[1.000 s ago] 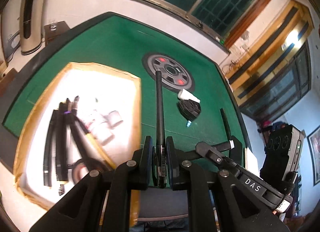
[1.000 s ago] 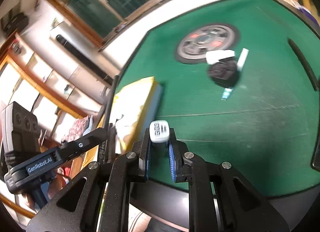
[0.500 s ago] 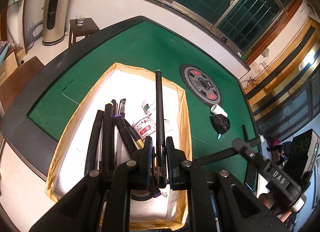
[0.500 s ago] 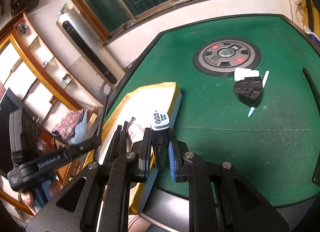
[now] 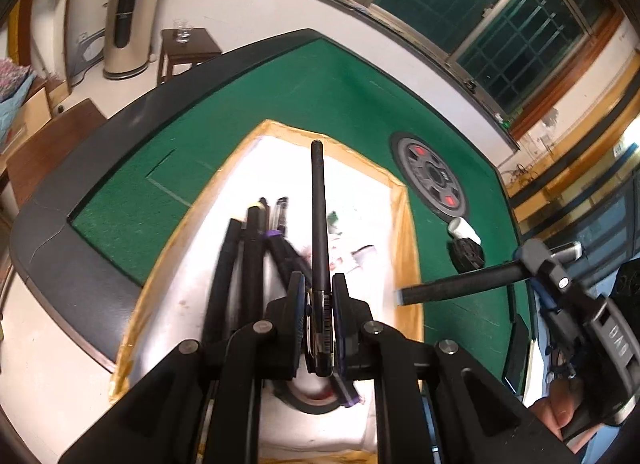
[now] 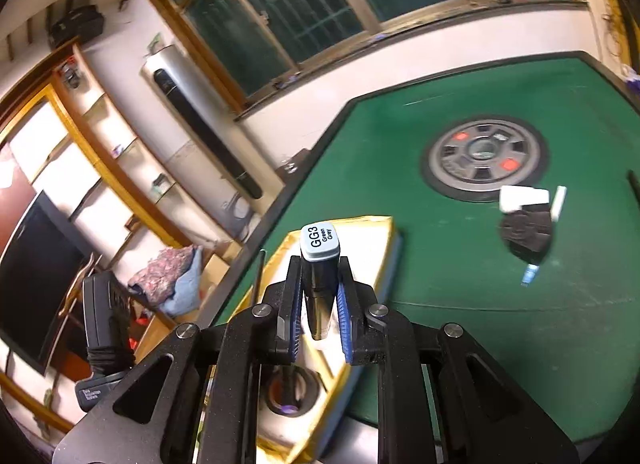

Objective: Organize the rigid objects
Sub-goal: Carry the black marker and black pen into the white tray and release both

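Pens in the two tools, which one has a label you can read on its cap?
The marker in the right tool: its grey cap reads GG3 Green Grey. The left tool holds a plain slim black pen.

in the left wrist view a tray (image 5: 404, 224) sits on the table (image 5: 280, 104) at centre frame, reaching down to the lower edge. pens (image 5: 248, 256) lie side by side in its left half, and what may be small tubes lie to their right, too blurred to tell. a long pen (image 5: 319, 216) stands over the tray's middle, clamped in the left gripper (image 5: 319, 296). right of the tray, in the upper right, a round disc (image 5: 434, 176) is set in the table; below it a small dark piece (image 5: 466, 254) lies touching a small cap (image 5: 462, 229).
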